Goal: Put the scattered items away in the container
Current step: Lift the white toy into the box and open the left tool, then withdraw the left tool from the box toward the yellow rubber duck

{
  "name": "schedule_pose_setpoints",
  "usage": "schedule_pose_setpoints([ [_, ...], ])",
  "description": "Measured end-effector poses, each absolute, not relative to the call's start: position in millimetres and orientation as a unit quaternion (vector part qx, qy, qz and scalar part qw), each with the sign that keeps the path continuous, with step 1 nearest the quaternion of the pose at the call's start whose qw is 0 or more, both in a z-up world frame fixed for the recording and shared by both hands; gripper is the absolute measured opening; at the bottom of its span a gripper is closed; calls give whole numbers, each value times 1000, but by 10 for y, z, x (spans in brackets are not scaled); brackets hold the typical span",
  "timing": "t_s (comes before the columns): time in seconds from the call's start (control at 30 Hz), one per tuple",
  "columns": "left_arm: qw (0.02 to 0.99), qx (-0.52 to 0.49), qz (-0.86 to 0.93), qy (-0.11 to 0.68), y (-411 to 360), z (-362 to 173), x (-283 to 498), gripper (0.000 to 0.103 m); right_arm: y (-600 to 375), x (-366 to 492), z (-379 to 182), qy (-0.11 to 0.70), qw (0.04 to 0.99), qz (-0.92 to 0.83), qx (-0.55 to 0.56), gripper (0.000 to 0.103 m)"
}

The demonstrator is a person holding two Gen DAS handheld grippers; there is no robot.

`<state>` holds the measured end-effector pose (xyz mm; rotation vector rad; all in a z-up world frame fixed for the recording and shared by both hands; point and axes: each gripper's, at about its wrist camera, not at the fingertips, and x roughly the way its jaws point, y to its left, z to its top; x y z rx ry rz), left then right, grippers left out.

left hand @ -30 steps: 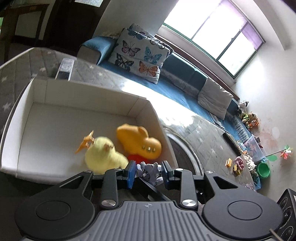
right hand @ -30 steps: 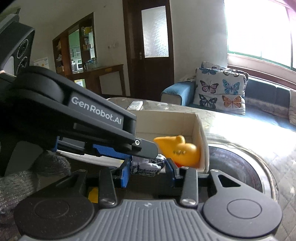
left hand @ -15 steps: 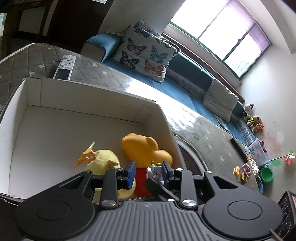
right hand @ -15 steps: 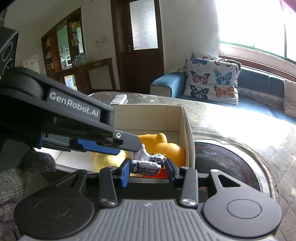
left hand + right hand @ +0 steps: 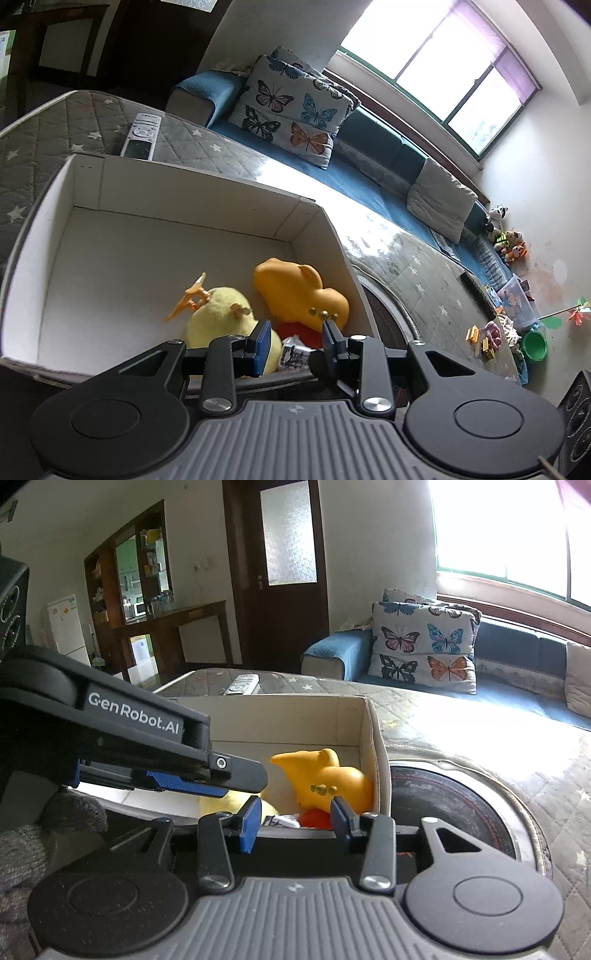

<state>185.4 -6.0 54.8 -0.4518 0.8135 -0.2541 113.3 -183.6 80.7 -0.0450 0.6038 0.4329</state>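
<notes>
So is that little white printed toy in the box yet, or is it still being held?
In. The white printed toy lies in the box beside the yellow plush; the right gripper is opening, pads clear of it.

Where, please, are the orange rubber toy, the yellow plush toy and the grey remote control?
Orange rubber toy [image 5: 295,291]: left wrist view, middle of its body.
Yellow plush toy [image 5: 218,314]: left wrist view, fuzzy top.
Grey remote control [image 5: 141,134]: left wrist view, its middle.

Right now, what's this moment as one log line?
left gripper: open, empty | right gripper: opening, empty | small toy: in box
</notes>
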Motion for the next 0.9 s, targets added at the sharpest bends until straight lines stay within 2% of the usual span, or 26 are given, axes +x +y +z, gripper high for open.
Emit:
schedule_pose_setpoints([
  [0.03,887,-216,-121,390,-39,552,1818,32,-1838,1102,817,293,932,213,-22,42],
  [0.1,888,-214,-118,389,6,556,1744,32,-1846,1012,839,289,932,215,-22,51],
  [0.27,890,-213,-105,388,127,546,1565,33,-1853,812,845,286,932,222,-22,52],
  [0.7,894,-206,-83,388,284,509,1195,34,-1755,398,761,296,922,247,-26,70],
  [0.9,892,-207,-73,396,317,437,1085,34,-1673,249,676,307,915,259,-29,71],
])
